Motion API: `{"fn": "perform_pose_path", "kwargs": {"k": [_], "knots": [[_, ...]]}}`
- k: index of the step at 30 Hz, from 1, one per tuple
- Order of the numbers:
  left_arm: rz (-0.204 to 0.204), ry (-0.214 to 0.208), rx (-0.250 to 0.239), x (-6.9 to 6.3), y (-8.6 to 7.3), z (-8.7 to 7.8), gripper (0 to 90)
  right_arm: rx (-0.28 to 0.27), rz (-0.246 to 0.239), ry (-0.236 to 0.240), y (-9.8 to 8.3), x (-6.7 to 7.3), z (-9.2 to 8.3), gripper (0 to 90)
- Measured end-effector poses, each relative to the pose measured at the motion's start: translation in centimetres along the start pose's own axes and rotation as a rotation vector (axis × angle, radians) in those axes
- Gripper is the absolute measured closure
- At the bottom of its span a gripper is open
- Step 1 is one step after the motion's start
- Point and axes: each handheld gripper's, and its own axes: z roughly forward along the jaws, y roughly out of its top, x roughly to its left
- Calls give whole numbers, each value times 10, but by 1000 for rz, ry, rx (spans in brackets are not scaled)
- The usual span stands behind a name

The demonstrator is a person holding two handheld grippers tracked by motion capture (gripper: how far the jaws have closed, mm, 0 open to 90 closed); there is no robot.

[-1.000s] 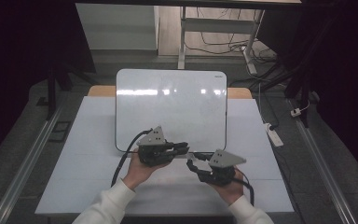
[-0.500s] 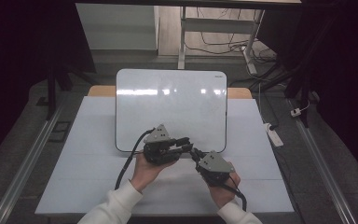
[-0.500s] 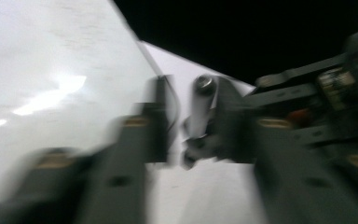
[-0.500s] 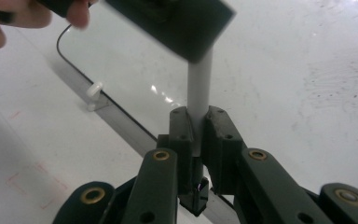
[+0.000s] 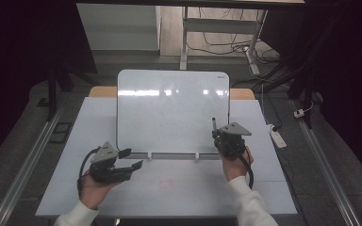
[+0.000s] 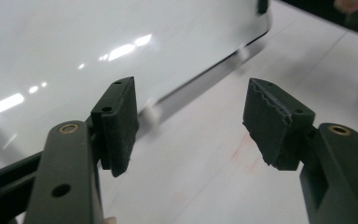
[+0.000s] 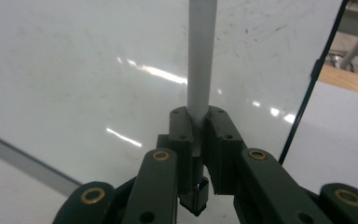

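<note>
**Q:** Now, what has changed between the earlier high views and the present one?

**A:** Earlier, both grippers met low at the middle of the surface (image 5: 169, 188). The left gripper (image 5: 131, 159) has since drawn off to the left of the whiteboard's (image 5: 169, 108) lower edge; its jaws have just been opening and stand apart with nothing between them. The right gripper (image 5: 215, 136) has moved to the board's lower right corner.

**Q:** Where is the marker?

**A:** The marker (image 7: 200, 56), a slim white barrel, is clamped upright between the right gripper's (image 7: 196, 128) closed jaws, rising in front of the board face. In the high view its dark tip end (image 5: 213, 123) points up over the board.

**Q:** What does this imply for the work?

**A:** Probably a handover is complete: the marker rests with the right hand (image 5: 233, 165) alone, so writing on the board appears to be the next step. No fresh stroke is visible yet.
</note>
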Motion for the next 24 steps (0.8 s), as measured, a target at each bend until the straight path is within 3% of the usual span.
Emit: {"fn": "perform_pose_path", "kwargs": {"k": [5, 11, 16, 21, 24], "knots": [[-22, 57, 31, 16, -28, -16, 356, 72, 21, -25, 2, -7, 16, 805], [-53, 87, 32, 27, -39, -24, 355, 107, 16, -47, 4, -11, 29, 802], [-60, 87, 25, 29, -43, -26, 355, 81, 0, -46, 3, -11, 30, 790], [-60, 85, 27, 29, -47, -27, 357, 47, -9, -32, -1, -10, 25, 694], [-57, 85, 23, 29, -48, -28, 359, 6, -14, 6, -5, -14, 16, 637]]}}
